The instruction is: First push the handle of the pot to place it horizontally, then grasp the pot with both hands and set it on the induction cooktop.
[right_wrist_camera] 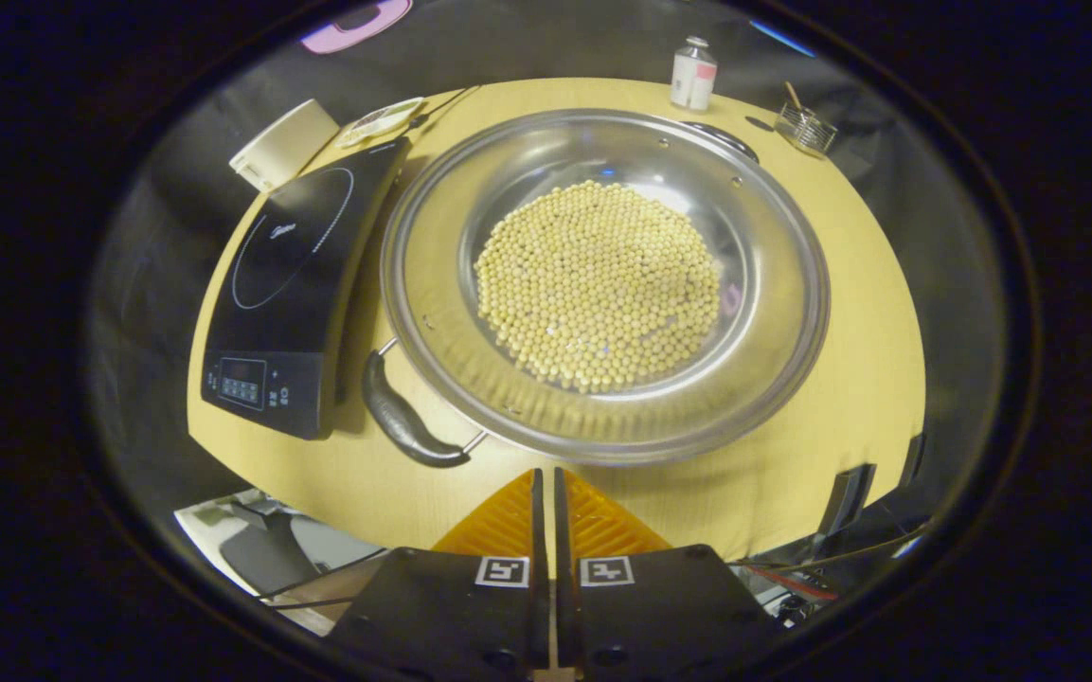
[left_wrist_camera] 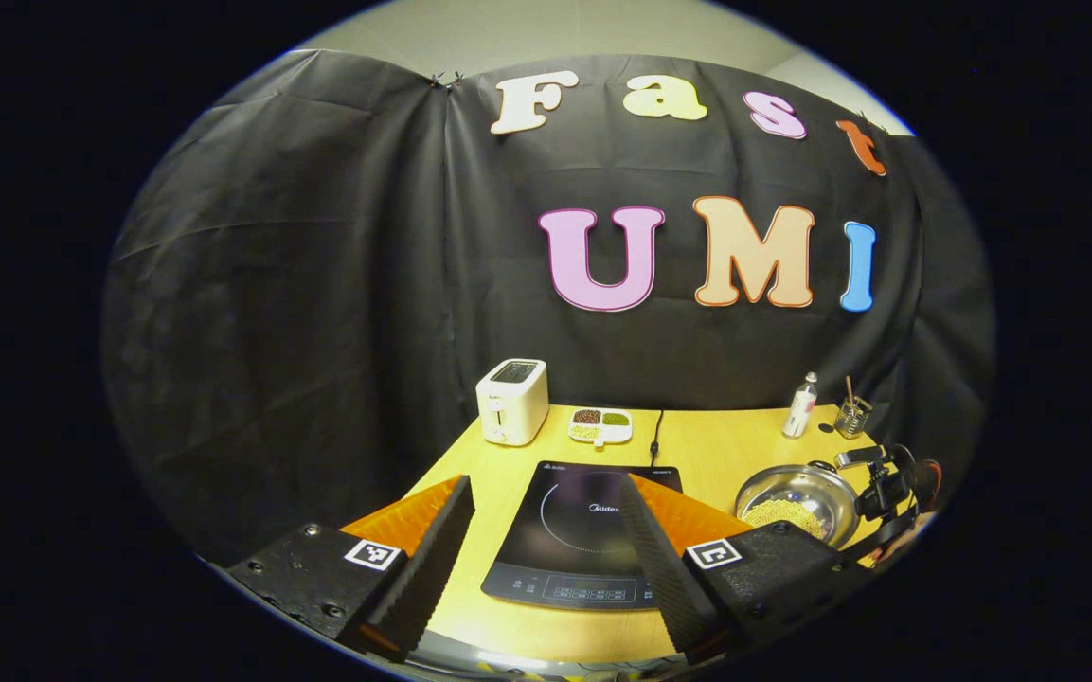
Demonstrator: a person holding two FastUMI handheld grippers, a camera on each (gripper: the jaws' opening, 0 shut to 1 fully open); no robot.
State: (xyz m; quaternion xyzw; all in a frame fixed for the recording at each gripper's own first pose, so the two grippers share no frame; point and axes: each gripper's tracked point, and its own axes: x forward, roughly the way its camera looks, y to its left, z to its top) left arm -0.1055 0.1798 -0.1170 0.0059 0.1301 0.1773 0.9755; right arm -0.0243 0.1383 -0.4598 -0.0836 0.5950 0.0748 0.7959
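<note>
Steel, wide and shallow, the round pot (right_wrist_camera: 602, 284) sat just right of the black induction cooktop (right_wrist_camera: 290, 284), loaded with loose yellow beans (right_wrist_camera: 598, 284): likely heavy, slick-rimmed, spill-prone. Its curved black handle (right_wrist_camera: 408, 421) looked the safest purchase. The right gripper (right_wrist_camera: 546, 493) hovered nearly closed, empty; the left gripper (left_wrist_camera: 546, 530) stood wide apart.

Pot (right_wrist_camera: 602, 284) right of cooktop (right_wrist_camera: 290, 284)
</note>
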